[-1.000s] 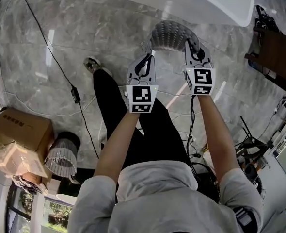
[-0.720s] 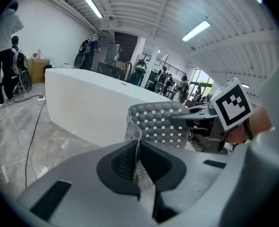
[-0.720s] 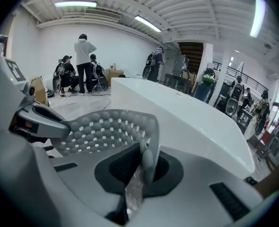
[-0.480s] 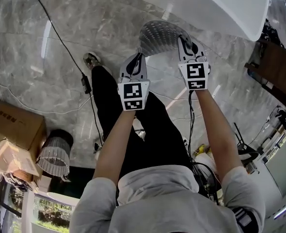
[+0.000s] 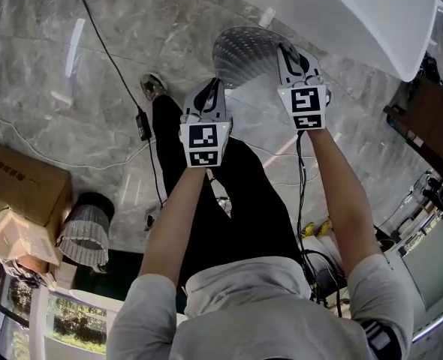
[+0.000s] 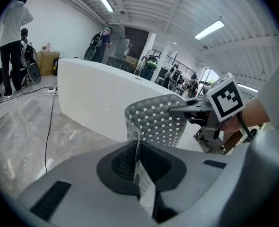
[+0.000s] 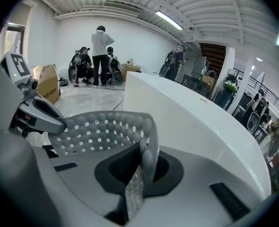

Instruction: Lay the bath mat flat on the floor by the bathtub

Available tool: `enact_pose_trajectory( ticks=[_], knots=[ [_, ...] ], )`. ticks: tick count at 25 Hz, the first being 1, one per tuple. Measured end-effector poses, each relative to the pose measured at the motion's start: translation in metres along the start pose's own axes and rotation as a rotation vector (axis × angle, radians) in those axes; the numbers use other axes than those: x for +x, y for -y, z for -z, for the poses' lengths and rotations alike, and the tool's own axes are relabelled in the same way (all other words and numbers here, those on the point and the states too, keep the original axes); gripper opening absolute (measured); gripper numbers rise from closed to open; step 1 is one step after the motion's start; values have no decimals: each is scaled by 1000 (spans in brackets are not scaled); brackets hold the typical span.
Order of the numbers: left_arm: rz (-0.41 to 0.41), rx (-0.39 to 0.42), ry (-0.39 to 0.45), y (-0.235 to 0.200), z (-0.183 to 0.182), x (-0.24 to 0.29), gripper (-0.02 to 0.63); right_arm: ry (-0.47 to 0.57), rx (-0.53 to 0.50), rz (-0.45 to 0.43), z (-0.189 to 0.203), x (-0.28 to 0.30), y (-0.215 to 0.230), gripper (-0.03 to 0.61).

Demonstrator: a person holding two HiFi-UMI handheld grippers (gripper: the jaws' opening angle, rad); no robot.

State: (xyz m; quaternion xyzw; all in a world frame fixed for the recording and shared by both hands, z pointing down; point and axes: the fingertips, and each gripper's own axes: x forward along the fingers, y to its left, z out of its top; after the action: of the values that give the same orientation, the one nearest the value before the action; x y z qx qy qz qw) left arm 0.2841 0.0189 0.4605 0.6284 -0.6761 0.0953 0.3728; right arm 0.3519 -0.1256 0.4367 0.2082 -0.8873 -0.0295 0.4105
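The left gripper and right gripper each pinch an edge of the bath mat — grey, dotted with holes — held up between them (above the floor), near the white bathtub.

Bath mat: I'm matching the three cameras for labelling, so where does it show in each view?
Head view: the bath mat is at upper middle, just below the bathtub.
Left gripper view: the bath mat is at centre, running up from the jaws toward the right.
Right gripper view: the bath mat is centre-left, arching from the jaws toward the left.
Shared landmark: the white bathtub, next to the mat in every view.
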Motion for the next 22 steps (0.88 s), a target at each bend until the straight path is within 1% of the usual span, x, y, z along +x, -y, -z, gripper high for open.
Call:
enact_pose_trajectory(
  ticks=[6,16,22],
  knots=[
    [-28,-45,-28,-47,-1,1,20,-12,-40,-40,-26,33,-21,21],
    [-15,-82,-63,-113,0,8,20,-33,-71,-69,-58,89,-42,20],
    [-19,-107,-54,-147,-13,16,20,-41,-86,-84,-81,120,-50,20]
  ],
)
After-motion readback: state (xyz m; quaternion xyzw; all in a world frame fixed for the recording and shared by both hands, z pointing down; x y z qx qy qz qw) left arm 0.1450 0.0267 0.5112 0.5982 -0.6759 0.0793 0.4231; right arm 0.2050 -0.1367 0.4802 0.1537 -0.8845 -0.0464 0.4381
